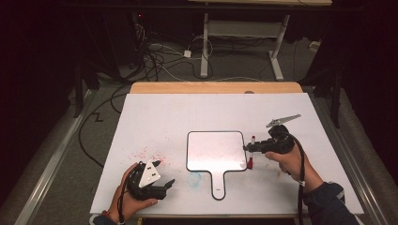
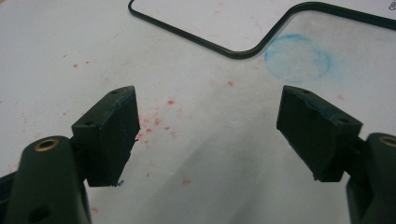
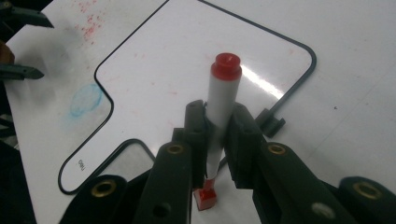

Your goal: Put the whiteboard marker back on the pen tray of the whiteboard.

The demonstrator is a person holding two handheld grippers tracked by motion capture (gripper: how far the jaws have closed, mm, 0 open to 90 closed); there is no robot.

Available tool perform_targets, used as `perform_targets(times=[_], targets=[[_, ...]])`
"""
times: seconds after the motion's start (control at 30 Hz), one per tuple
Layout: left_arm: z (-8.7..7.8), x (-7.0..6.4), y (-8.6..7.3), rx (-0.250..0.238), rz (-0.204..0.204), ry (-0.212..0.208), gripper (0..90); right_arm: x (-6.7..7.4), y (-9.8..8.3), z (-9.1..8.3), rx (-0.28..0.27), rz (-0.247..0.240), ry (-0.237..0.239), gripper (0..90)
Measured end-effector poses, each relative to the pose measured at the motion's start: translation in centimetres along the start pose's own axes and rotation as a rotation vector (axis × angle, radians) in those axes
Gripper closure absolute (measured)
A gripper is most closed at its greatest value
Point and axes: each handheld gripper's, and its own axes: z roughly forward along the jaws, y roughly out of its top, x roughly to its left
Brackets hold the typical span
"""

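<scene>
In the right gripper view the two black jaws are clamped on the white barrel of a red-ended marker (image 3: 223,112), which stands nearly upright between them at the centre of the frame, one red end at the top and the other down by the table. In the high view the right gripper (image 1: 248,149) sits right of centre, with the marker at the right edge of a small handled whiteboard (image 1: 216,151). That whiteboard lies flat in the middle of the white table (image 1: 155,112), its handle pointing to the bottom of the frame.

In the left gripper view the jaws stand wide apart with nothing between them, above red specks (image 2: 159,122) on the table. A smudged blue ring (image 2: 298,58) shows at upper right. The left gripper (image 1: 165,183) rests at lower left in the high view, well apart from the whiteboard.
</scene>
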Motion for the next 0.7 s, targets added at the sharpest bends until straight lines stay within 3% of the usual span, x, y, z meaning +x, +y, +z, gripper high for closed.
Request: perform_targets(times=[0.17, 0.33, 0.53, 0.7], targets=[[0.1, 0.0, 0.0, 0.006, 0.003, 0.000, 20.5, -0.9, -0.1, 0.9, -0.035, 0.046, -0.002, 78.8], [0.1, -0.1, 0.1, 0.007, 0.005, 0.005, 20.5, -1.1, -0.4, 2.0, -0.068, 0.058, -0.031, 76.9], [0.2, -0.1, 0.1, 0.013, 0.008, 0.007, 20.6, -1.0, -0.7, 3.7, -0.107, 0.075, -0.093, 76.3], [0.2, -0.1, 0.1, 0.016, 0.010, 0.006, 20.6, -0.9, -0.9, 5.1, -0.113, 0.061, -0.142, 76.6]])
